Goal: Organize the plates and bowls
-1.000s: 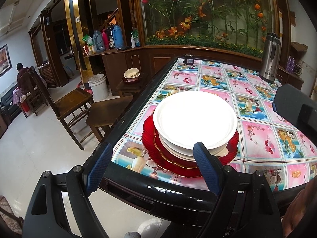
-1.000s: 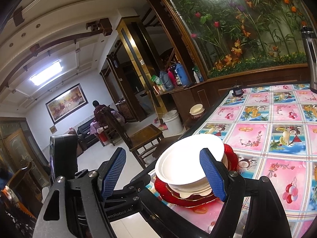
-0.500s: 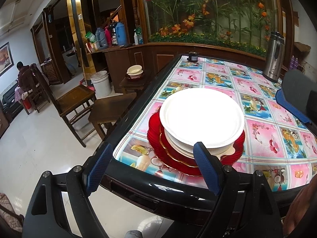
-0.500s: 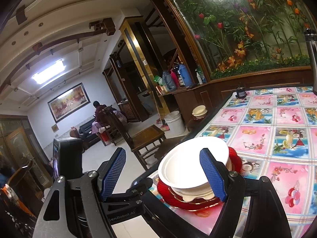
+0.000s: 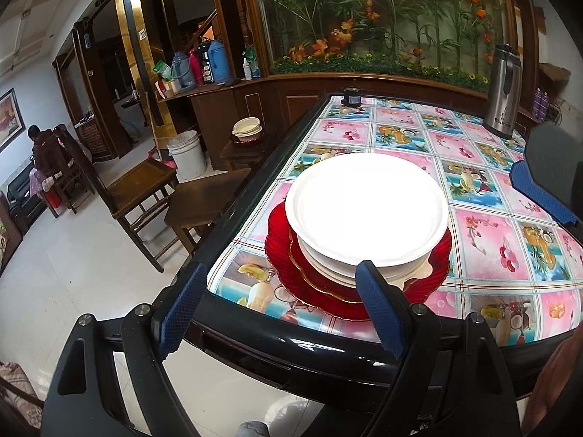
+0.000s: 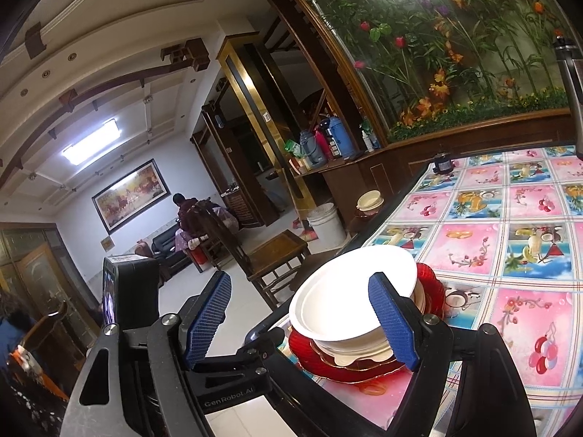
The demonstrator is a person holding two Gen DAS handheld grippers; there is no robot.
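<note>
Left wrist view: your left gripper hangs at the near edge of the table, jaws wide w/ nothing between them; the left pad sits off the edge over the floor, the right pad in front of the stack's near rim, contact can't be told. The stack sits near the table's front-left corner: white plate on top, more white dishes under it, a gold-rimmed red one, then a wide red plate at the bottom, on a fruit-print cloth. A steel flask stands at the far right, a small dark jar at the far edge; your right gripper's blue pad shows at the right. Right wrist view: your right gripper is level w/ the stack, jaws wide & empty, right pad in front of the top plate's rim. A chair & white bucket stand beside the table; bowls sit on a low stand beyond.
</note>
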